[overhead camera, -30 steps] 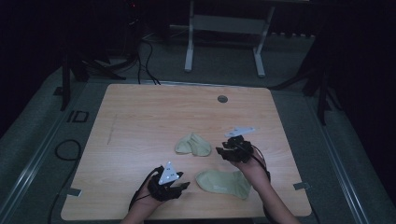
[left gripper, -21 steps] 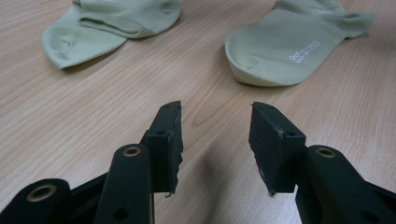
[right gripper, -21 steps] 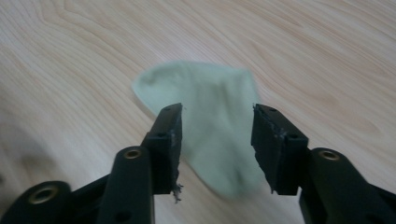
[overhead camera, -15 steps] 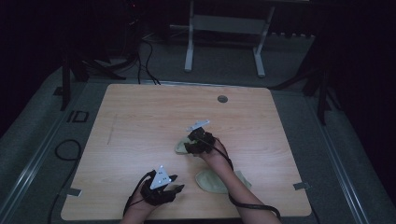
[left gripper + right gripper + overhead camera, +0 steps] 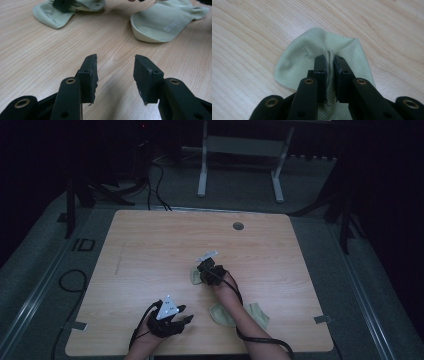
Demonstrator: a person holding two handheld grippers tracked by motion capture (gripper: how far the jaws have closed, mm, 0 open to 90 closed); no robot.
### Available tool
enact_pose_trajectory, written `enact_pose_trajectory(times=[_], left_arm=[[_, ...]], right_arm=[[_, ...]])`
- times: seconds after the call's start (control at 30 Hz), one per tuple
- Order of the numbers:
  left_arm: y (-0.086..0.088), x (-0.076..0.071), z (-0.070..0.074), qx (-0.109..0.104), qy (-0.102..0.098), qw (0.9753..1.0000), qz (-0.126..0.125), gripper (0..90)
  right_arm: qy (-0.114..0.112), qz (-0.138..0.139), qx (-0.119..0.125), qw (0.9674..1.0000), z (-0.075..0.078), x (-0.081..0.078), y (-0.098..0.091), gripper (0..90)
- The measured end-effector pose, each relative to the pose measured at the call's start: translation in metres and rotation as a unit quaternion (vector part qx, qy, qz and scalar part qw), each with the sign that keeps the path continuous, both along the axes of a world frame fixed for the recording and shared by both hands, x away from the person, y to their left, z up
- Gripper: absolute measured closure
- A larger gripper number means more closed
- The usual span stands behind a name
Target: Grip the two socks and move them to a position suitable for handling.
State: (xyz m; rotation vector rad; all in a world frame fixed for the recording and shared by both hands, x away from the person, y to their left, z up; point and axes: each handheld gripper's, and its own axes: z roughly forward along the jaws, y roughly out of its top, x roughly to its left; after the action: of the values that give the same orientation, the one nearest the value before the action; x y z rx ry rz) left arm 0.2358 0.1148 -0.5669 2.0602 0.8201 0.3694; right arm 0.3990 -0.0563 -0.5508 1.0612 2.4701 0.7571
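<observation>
I am working with two pale green socks on a light wooden desk (image 5: 150, 250). They look soft, thin and very light, so I judge they will fold and sag once lifted, and a pinch on a gathered ridge of cloth or on the cuff edge should hold better than a flat bite. One sock (image 5: 322, 52) lies at the centre of the high view, and my right tongs (image 5: 329, 72) are pressed together on a raised pleat of its knit, with the fabric bunched between the jaws in the right gripper view. The sock's rounded end spreads flat on the wood beyond the jaws, toward the top of that frame. The other sock (image 5: 260, 314) lies lower right of centre in the high view, partly under my right forearm, and in the left gripper view it sits at the upper right, printed with small lettering too small to read. My left tongs (image 5: 115, 75) are spread wide, holding nothing, low over bare wood at the lower left of the high view.
</observation>
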Motion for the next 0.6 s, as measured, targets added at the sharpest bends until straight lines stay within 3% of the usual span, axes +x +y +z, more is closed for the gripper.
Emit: enact_pose_trajectory(times=[0.07,0.1,0.17,0.2,0.27,0.37,0.5,0.53,0.6], left_arm=[[0.000,0.000,0.000,-0.003,0.000,1.0000,0.003,53.9],[0.002,0.000,-0.001,-0.001,0.002,1.0000,0.005,53.9],[0.002,0.001,-0.001,0.001,0.002,1.0000,0.005,53.8],[0.002,0.001,-0.002,0.001,0.002,1.0000,0.005,53.8],[0.001,0.001,-0.002,0.001,0.003,1.0000,0.005,53.8],[0.001,0.002,-0.002,0.000,0.003,1.0000,0.008,53.9],[0.001,0.002,-0.003,0.000,0.004,1.0000,0.009,53.9],[0.001,0.003,-0.003,0.001,0.005,0.9999,0.009,53.9],[0.001,0.004,-0.004,0.001,0.006,0.9999,0.009,53.9]], right_arm=[[0.011,-0.001,0.006,0.9999,0.003,0.000,-0.002,82.3],[-0.003,-0.003,0.009,1.0000,0.017,-0.004,-0.009,82.4],[-0.007,-0.004,0.015,0.9999,0.023,-0.005,-0.014,82.5],[-0.021,-0.005,0.019,0.9996,0.038,-0.009,-0.025,82.5],[-0.024,-0.005,0.021,0.9995,0.042,-0.010,-0.030,82.5],[-0.034,-0.015,0.028,0.9989,0.057,-0.015,-0.055,82.5],[-0.036,-0.027,0.022,0.9987,0.058,-0.019,-0.074,82.5],[-0.029,-0.035,0.020,0.9987,0.053,-0.022,-0.086,82.5],[-0.022,-0.043,0.023,0.9985,0.050,-0.023,-0.092,82.4]])
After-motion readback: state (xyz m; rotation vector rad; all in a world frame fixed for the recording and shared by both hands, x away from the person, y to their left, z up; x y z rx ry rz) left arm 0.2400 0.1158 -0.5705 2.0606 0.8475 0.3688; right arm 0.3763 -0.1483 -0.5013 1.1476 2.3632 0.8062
